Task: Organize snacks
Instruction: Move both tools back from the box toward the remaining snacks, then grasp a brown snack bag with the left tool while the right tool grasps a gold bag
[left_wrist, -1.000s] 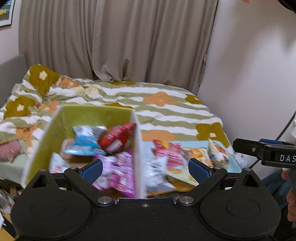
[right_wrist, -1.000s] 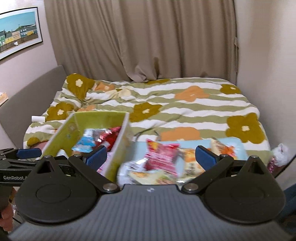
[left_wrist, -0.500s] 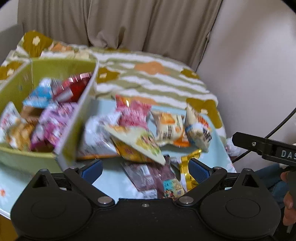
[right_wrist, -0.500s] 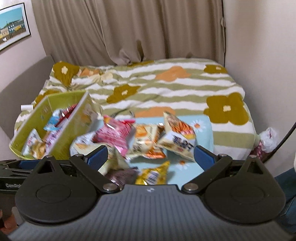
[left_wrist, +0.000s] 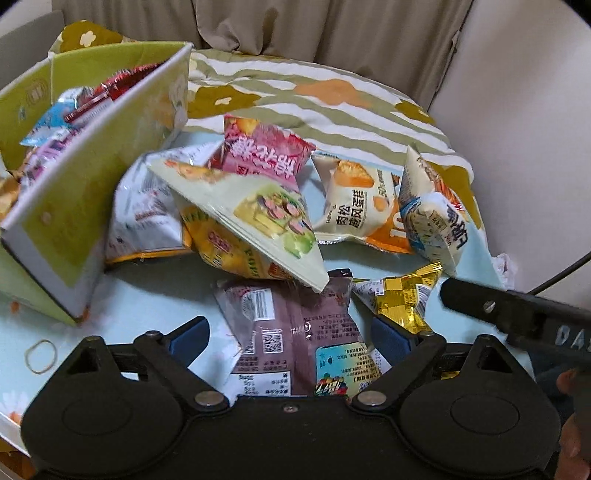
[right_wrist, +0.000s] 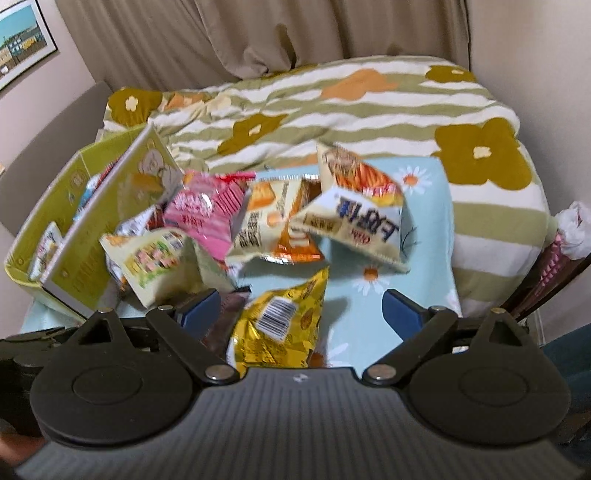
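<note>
I noted both hand-held grippers — left (left_wrist: 290, 334), right (right_wrist: 301, 308) — spread wide over crumpled, glossy snack packets (left_wrist: 258, 218) — brown packet (left_wrist: 291, 332) flat.

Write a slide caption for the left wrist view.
Open left gripper poised over a brown snack packet, loose snacks beside the green box.

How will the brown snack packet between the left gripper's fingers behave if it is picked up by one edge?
The brown packet lies flat and wrinkled, so it will probably flop and bend. Its glossy film may slip between the open left gripper pads. The cream packet overlaps its far corner and may shift.
</note>
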